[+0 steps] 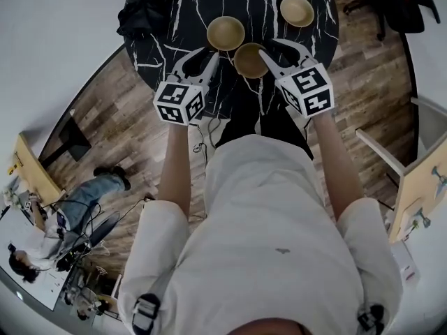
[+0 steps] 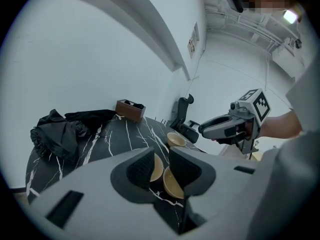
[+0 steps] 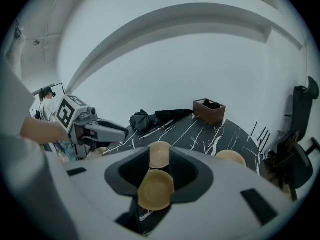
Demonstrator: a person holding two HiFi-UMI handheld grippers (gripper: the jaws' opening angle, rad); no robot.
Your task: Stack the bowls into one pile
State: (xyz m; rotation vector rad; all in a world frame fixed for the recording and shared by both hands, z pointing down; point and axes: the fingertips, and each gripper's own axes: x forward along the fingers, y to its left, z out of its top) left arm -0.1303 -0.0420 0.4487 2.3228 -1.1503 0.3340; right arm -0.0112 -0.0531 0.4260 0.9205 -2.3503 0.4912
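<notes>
Bowls: three are set unstacked on the black marbled table (image 1: 167,40). The near bowl (image 1: 250,59) lies just beside the middle bowl (image 1: 225,33), and the far bowl (image 1: 297,10) lies apart at the right.
Left gripper (image 1: 201,56): jaws are held apart with nothing clamped, left of the near bowl.
Right gripper (image 1: 278,49): jaws are spread wide, and the near bowl is seen between them, unclamped.
Far side: a black cloth (image 2: 60,131) and a brown box (image 2: 130,109) are laid there.
</notes>
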